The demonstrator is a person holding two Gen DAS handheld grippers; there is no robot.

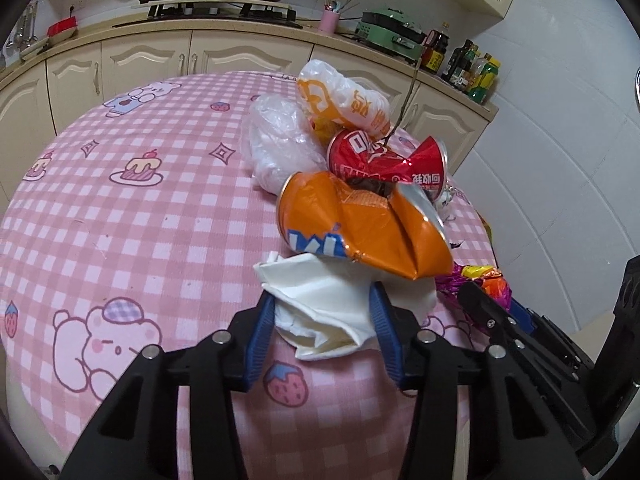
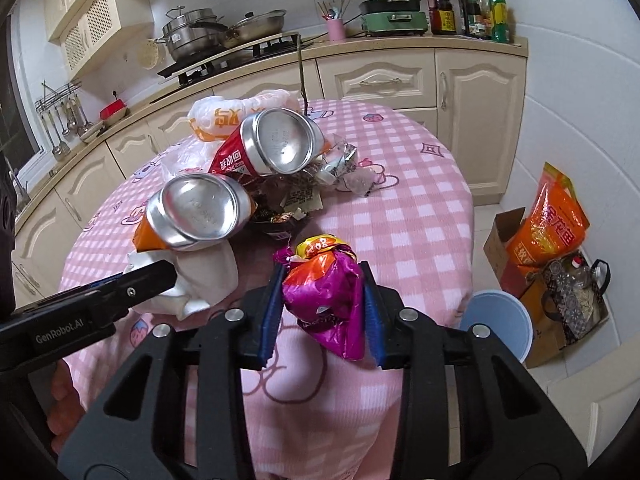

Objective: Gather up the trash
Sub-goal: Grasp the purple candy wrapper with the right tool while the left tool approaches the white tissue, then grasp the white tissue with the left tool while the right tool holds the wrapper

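Both claws at the near edge of the table [image 1: 120, 152], pink checked cloth, trash heaped toward the middle.

Left claw [image 1: 322, 328]: clenched on a crumpled white napkin [image 1: 324, 304], blue pads pressing it from both sides. The napkin lies at the near end of the heap, and its far edge is tucked under a crushed orange can [image 1: 360, 224]. Behind that, a crushed red can [image 1: 384, 160], a clear plastic bag [image 1: 280, 148] and a white-and-orange bag [image 1: 344, 100].

Right claw [image 2: 320, 304]: clenched on a crumpled purple snack wrapper [image 2: 328, 292], foil bulging between the pads. Wrapper sits at the near edge, just beside the napkin and apart from the dark wrappers [image 2: 288, 200] between the cans.

Blue bin [image 2: 500, 324] on the floor, below the table's right side; likely where it all goes, though I only see its rim.

Doing it well, as I judge it:
- Lift the napkin slowly and slightly toward the near edge, so it slides out from under the orange can rather than tipping it or dragging it off the table.
- Paper is soft; the grip holds only a fold, so check it does not tear or slip.
- The foil wrapper is light and springy; keep the squeeze firm, lift straight up, then carry right and down to the bin.
- Keep the two claws from colliding; they are close together.
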